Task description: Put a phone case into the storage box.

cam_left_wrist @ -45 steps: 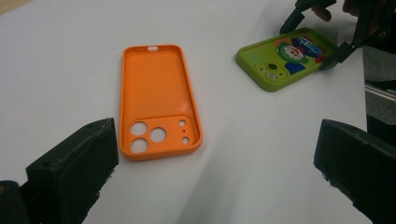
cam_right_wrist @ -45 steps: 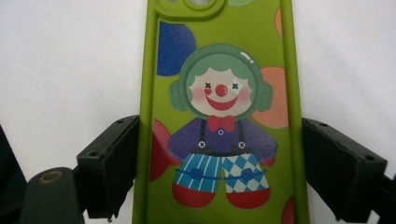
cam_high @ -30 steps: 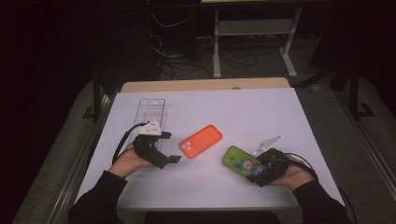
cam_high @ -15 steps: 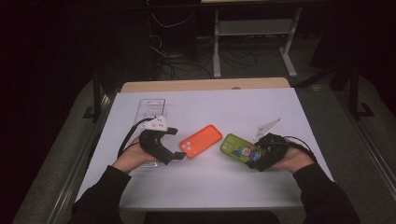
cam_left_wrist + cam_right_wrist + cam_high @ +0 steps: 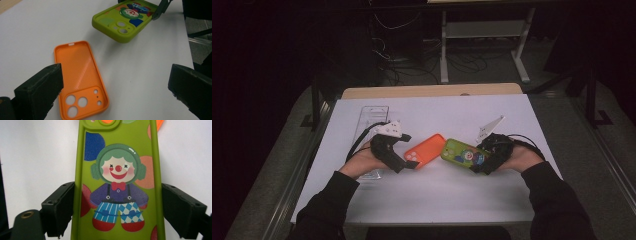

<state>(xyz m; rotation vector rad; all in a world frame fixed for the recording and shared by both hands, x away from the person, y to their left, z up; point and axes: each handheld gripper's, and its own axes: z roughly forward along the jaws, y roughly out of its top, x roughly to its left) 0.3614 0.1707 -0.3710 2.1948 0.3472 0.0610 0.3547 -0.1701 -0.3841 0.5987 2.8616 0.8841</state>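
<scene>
An orange phone case lies inner side up on the white table. It sits just ahead of my left gripper, whose jaws stand wide apart and hold nothing. In the left gripper view the orange case lies low between the two jaws of the left gripper. A green phone case printed with a clown hangs a little above the table. My right gripper is shut on its long edges. In the right gripper view the green case fills the gap of the right gripper. Its camera end nearly meets the orange case.
A clear plastic tray lies on the table's left side, partly under the left forearm. A wooden strip borders the far edge. Beyond it are a dark floor, cables and a white shelf frame.
Both hands have moved inward. The right gripper has carried the green case left and slightly up towards the orange case. The left gripper has slid right, up to the orange case.
</scene>
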